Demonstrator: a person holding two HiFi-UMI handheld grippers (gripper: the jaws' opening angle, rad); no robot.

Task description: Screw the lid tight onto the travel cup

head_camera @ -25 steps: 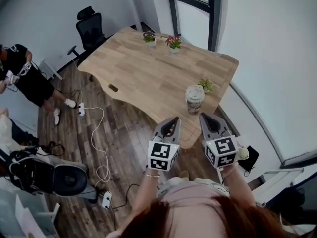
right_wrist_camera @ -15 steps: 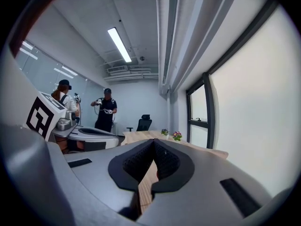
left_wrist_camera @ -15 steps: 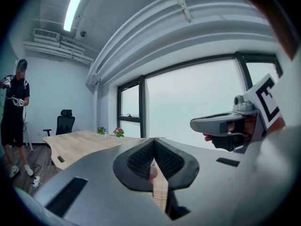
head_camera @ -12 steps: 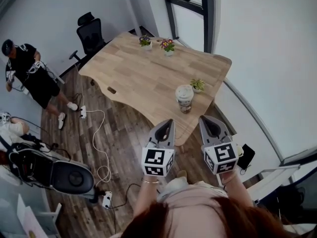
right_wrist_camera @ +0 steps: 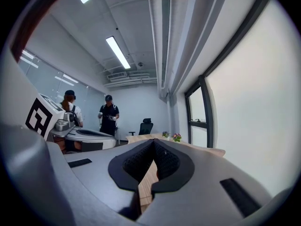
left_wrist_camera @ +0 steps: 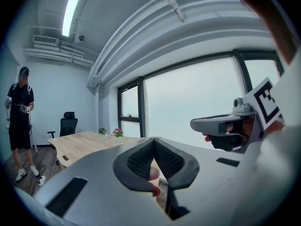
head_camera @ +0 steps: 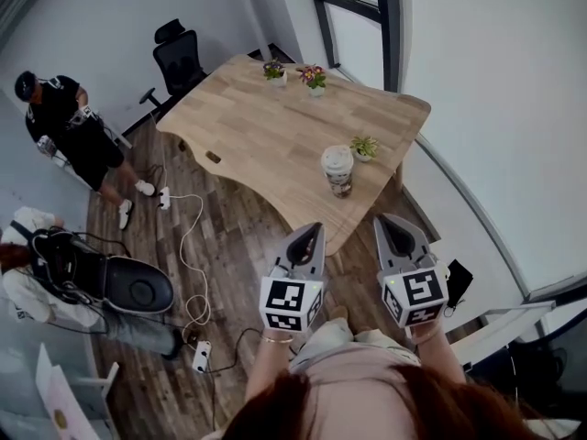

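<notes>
Wooden table point(head_camera: 261, 126) bears travel cup point(head_camera: 337, 170); its label print is unreadable.

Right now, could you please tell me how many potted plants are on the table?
3. The left flowering pot and right flowering pot sit together at the table's far end; the green plant stands beside the travel cup. None seems hidden.

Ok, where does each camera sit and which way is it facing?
Head view: on the head, steeply down at table, travel cup; shows left gripper, right gripper, forearms, hair.
Left gripper view: on that gripper, along shut jaws toward table and windows; right gripper at right.
Right gripper view: on that gripper, along shut jaws toward the table; left gripper at left.
Shared: both gripper views catch the flower pots and office chair.
</notes>
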